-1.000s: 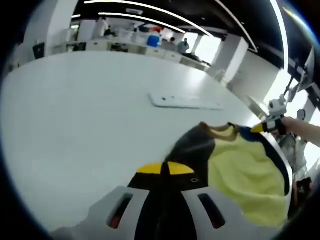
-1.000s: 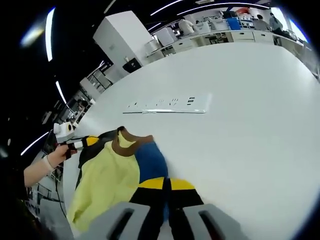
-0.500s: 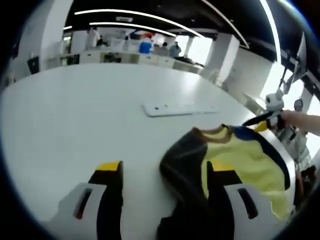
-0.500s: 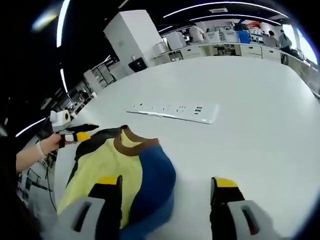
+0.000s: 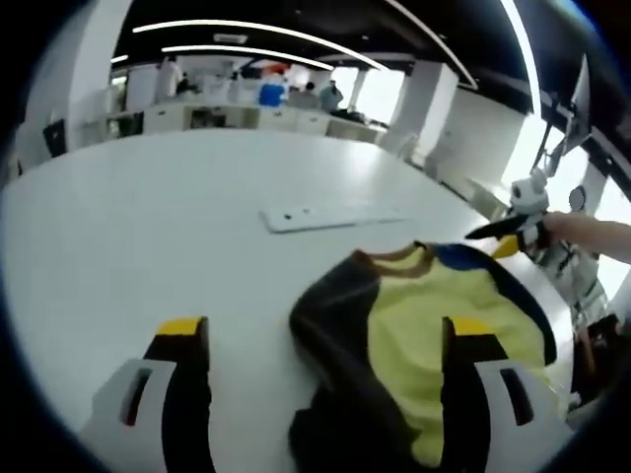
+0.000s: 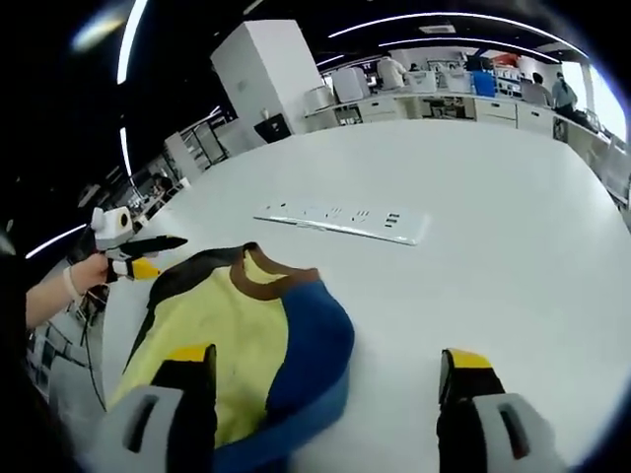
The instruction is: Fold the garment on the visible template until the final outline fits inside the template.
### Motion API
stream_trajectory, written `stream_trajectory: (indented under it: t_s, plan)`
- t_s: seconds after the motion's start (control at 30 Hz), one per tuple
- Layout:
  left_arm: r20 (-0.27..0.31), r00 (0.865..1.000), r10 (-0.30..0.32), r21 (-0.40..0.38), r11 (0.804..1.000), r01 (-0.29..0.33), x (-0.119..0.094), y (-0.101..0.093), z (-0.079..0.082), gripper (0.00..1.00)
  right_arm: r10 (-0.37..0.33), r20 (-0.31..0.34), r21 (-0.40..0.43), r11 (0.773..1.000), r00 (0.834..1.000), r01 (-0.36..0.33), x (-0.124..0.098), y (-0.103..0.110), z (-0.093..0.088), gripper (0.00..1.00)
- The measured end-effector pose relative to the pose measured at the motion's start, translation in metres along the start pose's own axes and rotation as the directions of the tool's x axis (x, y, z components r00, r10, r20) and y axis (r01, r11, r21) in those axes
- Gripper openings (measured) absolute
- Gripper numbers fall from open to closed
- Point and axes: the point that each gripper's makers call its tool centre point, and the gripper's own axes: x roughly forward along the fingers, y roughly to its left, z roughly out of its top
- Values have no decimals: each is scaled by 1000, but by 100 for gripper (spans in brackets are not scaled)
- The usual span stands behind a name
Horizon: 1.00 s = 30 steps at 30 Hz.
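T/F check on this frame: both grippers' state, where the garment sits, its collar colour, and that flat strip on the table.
1. The right gripper is open with nothing between its fingers. True.
2. The left gripper is shut on the garment. False: its fingers stand wide apart and the cloth lies loose on the table between them.
3. The garment has a brown collar. True.
4. The garment is all yellow. False: it has a yellow middle, one blue side and one dark side.
5. The white flat strip lies on top of the garment. False: it lies beyond the collar, apart from it.
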Motion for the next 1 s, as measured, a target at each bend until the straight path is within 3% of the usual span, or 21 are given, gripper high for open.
stream_trajectory:
  t_s: [0.5,1.0]
  plan:
    - [14,999,-43,14,999,43,-31,-30,3,99,12,35,-13,1000,999,-12,-31,26,-7,96]
    - [6,998,-68,50,996,67,-65,-54,-6,99,30,50,-21,999,998,-29,-60,57,-26,95]
